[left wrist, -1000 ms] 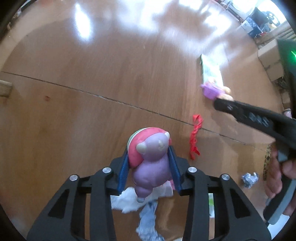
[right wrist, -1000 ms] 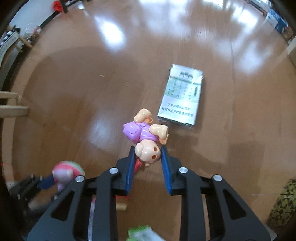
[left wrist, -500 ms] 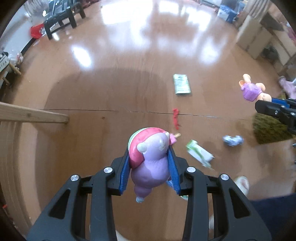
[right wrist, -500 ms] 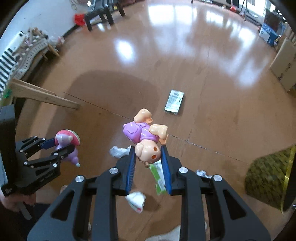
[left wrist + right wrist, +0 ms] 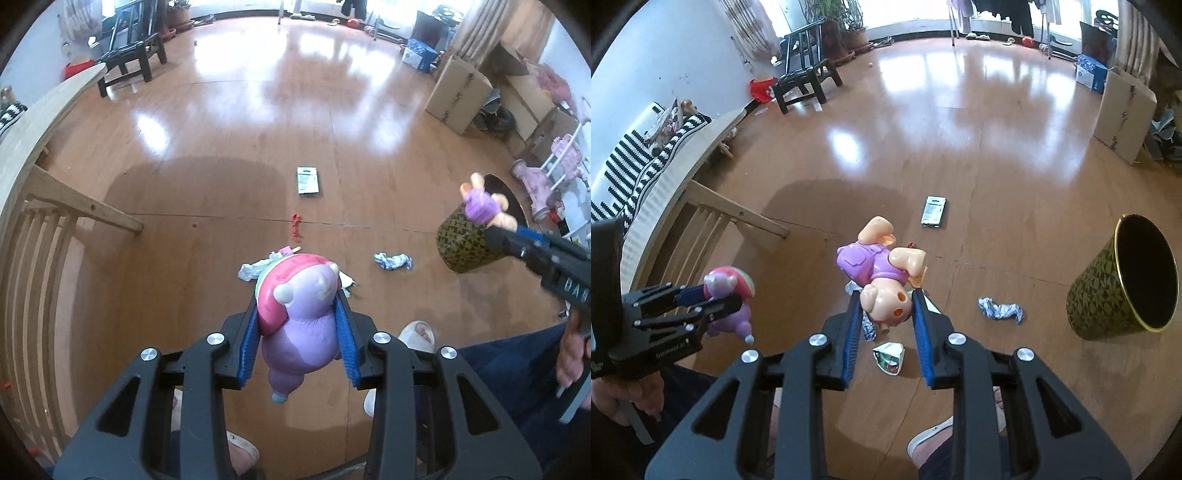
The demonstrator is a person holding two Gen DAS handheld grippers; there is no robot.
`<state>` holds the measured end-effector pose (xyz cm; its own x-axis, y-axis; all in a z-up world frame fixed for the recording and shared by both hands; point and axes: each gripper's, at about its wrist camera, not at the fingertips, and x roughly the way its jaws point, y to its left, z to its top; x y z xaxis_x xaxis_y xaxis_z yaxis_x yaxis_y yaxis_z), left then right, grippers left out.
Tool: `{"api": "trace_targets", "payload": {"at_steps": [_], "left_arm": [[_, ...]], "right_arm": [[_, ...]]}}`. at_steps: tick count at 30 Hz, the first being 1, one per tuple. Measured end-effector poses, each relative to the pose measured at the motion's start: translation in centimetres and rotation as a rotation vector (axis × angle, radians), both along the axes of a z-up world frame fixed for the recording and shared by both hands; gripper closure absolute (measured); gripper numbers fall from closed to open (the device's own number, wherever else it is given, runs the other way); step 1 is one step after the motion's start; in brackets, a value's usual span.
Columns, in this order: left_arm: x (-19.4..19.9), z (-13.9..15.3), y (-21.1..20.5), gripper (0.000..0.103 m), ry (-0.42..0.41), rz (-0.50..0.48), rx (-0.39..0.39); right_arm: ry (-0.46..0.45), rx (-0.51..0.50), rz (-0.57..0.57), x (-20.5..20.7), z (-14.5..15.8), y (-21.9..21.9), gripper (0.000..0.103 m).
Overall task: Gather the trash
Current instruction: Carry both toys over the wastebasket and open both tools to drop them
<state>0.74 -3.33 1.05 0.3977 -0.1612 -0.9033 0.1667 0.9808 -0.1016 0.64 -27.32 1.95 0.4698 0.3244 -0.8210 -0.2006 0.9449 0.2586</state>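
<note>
My left gripper (image 5: 297,314) is shut on a purple toy with a pink and green cap (image 5: 299,306), held high above the wooden floor. My right gripper (image 5: 884,306) is shut on a peach doll in a purple top (image 5: 882,273), head between the blue pads. Each gripper shows in the other's view: the left gripper (image 5: 713,295) at the left, the right gripper (image 5: 495,225) at the right. Trash lies on the floor below: a crumpled foil wad (image 5: 999,308), a green and white carton (image 5: 888,356), white tissue (image 5: 255,267), a red strip (image 5: 295,225) and a flat packet (image 5: 933,211).
A dark patterned bin (image 5: 1123,286) stands open at the right. A wooden slatted bench (image 5: 33,206) runs along the left, with a striped cushion (image 5: 635,166). Cardboard boxes (image 5: 461,99), a dark chair (image 5: 807,83) and a pink toy cart (image 5: 550,173) line the room's edges. The person's slippered feet (image 5: 417,332) are below.
Both grippers have risen well above the floor with their toys still gripped. The view widened from close floor to the whole room, and the bin has come into sight.
</note>
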Motion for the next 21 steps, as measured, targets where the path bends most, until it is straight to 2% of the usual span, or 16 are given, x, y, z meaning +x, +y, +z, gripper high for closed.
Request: {"api": "trace_targets", "payload": {"at_steps": [3,14,17,19,21], "left_arm": [[0.0,0.2,-0.3,0.066,-0.042,-0.01,0.037],[0.3,-0.6,-1.4,0.066,-0.022,-0.013,0.051],[1.2,-0.5,-3.0,0.066,-0.026,-0.048,0.058],[2.2,0.0,-5.4,0.066,-0.054,-0.103,0.082],[3.5,0.7,-8.5,0.066,-0.069,-0.149,0.065]], "right_arm": [[0.004,-0.01,-0.012,-0.4,-0.5,-0.4,0.076],[0.037,0.046,-0.085,0.8,-1.1,-2.5,0.076],[0.04,0.067,-0.126,1.4,-0.6,-4.5,0.076],[0.042,0.064,-0.16,2.0,0.1,-6.6,0.076],[0.025,0.059,-0.198,2.6,1.3,-9.4,0.076]]}}
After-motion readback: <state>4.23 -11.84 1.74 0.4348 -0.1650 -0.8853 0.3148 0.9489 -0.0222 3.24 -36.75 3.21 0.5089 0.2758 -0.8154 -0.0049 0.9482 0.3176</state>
